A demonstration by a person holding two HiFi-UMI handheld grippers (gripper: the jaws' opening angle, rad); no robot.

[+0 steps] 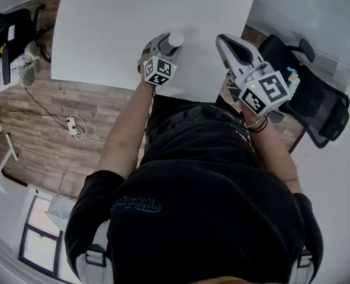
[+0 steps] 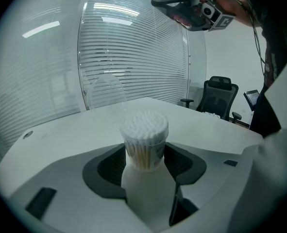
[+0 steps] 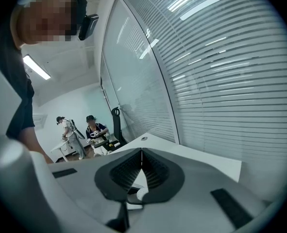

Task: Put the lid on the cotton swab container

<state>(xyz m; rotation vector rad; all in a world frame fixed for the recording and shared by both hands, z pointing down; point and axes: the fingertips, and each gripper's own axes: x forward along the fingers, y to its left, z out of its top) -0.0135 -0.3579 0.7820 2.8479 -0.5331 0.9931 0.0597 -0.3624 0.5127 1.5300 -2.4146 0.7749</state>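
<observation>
The cotton swab container (image 2: 144, 144) is a clear round tub packed with white-tipped swabs, its top uncovered. It stands upright between the black pads of my left gripper (image 2: 144, 152), which press on both its sides. In the head view it (image 1: 175, 39) sits near the front edge of the white table (image 1: 121, 34), at the tips of my left gripper (image 1: 166, 46). A faint see-through rounded shape (image 2: 107, 91), perhaps the lid, stands farther back on the table. My right gripper (image 3: 142, 152) is shut with nothing seen between its pads, and hovers to the right (image 1: 225, 40).
A black office chair (image 1: 308, 108) stands right of the table. Glass walls with blinds (image 2: 133, 47) lie beyond it. Two people (image 3: 80, 130) work at a far desk. Cables and a power strip (image 1: 74, 126) lie on the wooden floor to the left.
</observation>
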